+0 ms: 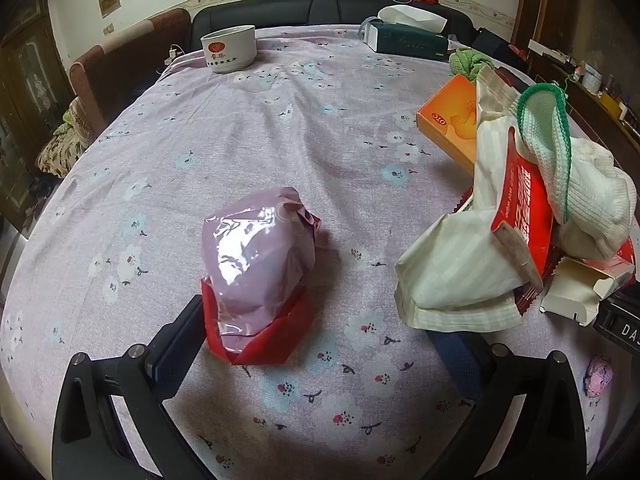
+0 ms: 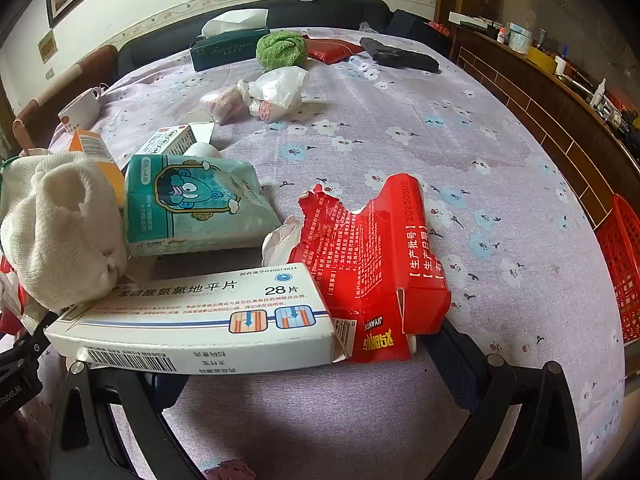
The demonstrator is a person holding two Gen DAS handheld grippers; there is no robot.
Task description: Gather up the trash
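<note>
In the left wrist view a crumpled pink and red wrapper (image 1: 258, 280) lies on the flowered tablecloth (image 1: 240, 140). My left gripper (image 1: 316, 332) is open, its left finger touching the wrapper's red edge, its right finger beside a cream and red torn packet (image 1: 460, 276). In the right wrist view my right gripper (image 2: 304, 344) is open around a white medicine box (image 2: 200, 320) and a torn red carton (image 2: 372, 264) that lie between its fingers. A teal tissue pack (image 2: 192, 208) and a white sock (image 2: 60, 220) lie just behind.
A white bowl (image 1: 228, 46), a dark green tissue box (image 1: 408, 38) and an orange box (image 1: 448, 120) stand further back. A green cloth (image 2: 280, 48), clear plastic bags (image 2: 276, 88) and a black object (image 2: 396, 56) lie far off. A red basket (image 2: 620, 272) hangs at the right edge.
</note>
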